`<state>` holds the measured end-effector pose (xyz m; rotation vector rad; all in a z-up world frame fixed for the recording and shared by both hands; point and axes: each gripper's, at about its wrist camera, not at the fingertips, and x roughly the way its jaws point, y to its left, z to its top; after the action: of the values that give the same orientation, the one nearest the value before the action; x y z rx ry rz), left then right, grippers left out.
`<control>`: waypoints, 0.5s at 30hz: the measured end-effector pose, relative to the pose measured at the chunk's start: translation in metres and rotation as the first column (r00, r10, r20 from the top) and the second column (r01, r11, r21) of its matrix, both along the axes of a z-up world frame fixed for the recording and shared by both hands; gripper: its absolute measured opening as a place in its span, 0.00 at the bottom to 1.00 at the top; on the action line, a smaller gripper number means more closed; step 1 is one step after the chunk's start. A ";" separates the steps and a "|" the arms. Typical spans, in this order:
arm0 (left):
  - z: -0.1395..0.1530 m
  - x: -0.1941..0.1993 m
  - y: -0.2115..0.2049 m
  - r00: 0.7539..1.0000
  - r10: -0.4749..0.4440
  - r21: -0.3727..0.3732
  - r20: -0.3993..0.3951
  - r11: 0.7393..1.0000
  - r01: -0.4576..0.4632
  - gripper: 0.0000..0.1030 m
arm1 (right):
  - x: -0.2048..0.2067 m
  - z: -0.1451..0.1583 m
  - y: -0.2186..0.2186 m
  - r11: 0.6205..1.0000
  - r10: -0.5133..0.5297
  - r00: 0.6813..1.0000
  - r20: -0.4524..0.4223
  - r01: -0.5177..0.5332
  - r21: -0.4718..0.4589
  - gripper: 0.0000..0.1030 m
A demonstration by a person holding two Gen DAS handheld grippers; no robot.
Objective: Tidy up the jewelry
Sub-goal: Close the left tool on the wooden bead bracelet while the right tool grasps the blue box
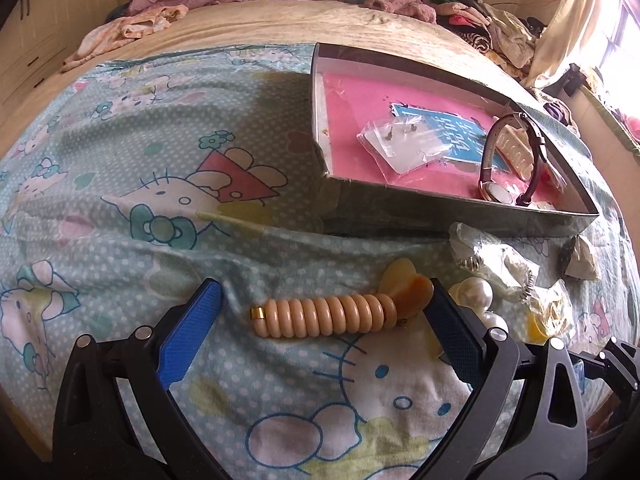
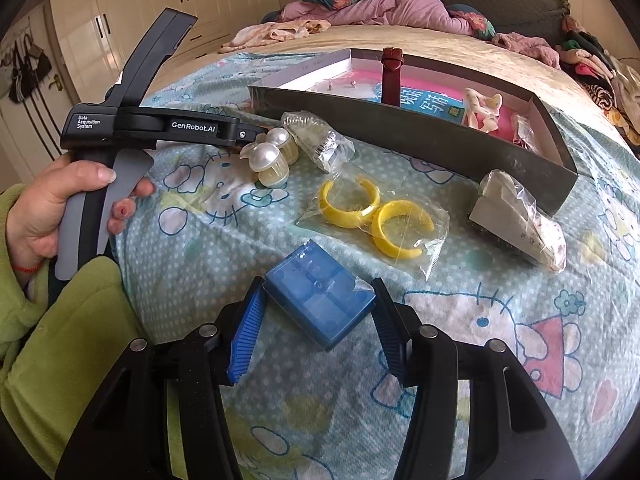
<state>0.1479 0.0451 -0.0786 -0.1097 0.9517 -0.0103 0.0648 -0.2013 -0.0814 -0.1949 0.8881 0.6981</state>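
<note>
While several pieces already lie inside the shallow box point(image 1: 460, 216), the task appears only partly complete: the box holds a bagged pair of stud earrings point(image 1: 400, 140), a cream claw clip point(image 1: 516, 152) and a wristwatch point(image 1: 508, 160), and the rest remains on the bedsheet point(image 1: 140, 152) in front of the box. Left of the box's near wall, the left gripper point(image 1: 328, 320) stands wide, its jaws either side of a cream spiral hair tie point(image 1: 328, 316) without closing on it; the far jaw looks to touch the tie's heart-shaped end. Just in front of the box lie a pearl hair clip point(image 2: 272, 156), a bagged clear item point(image 2: 320, 144), bagged yellow hoop earrings point(image 2: 376, 216) and a bagged card packet point(image 2: 520, 220). Nearer still, the right gripper point(image 2: 316, 320) is opened moderately around a blue plastic case point(image 2: 320, 300); whether the pads bear on it cannot be determined. The contents of the case and of the clear bag are not legible, and the box's near wall hides part of its floor in the right wrist view.
</note>
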 end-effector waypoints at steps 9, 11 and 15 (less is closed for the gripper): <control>0.006 -0.016 -0.006 0.997 -0.058 0.006 0.048 0.998 0.057 0.62 | 0.004 0.003 0.002 1.000 0.000 1.000 -0.010 0.000 0.019 0.50; 0.009 -0.021 -0.006 0.996 -0.067 0.002 0.059 0.998 0.067 0.61 | 0.003 0.005 0.003 1.000 0.003 1.000 -0.008 -0.003 0.022 0.50; 0.020 -0.034 -0.005 0.993 -0.073 -0.011 0.088 0.997 0.074 0.61 | 0.003 0.011 0.004 0.999 0.010 1.000 -0.001 -0.009 0.032 0.50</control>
<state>0.1143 0.0403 -0.0590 -0.0863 0.8675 -0.0887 0.0678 -0.1972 -0.0707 -0.1700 0.8774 0.7210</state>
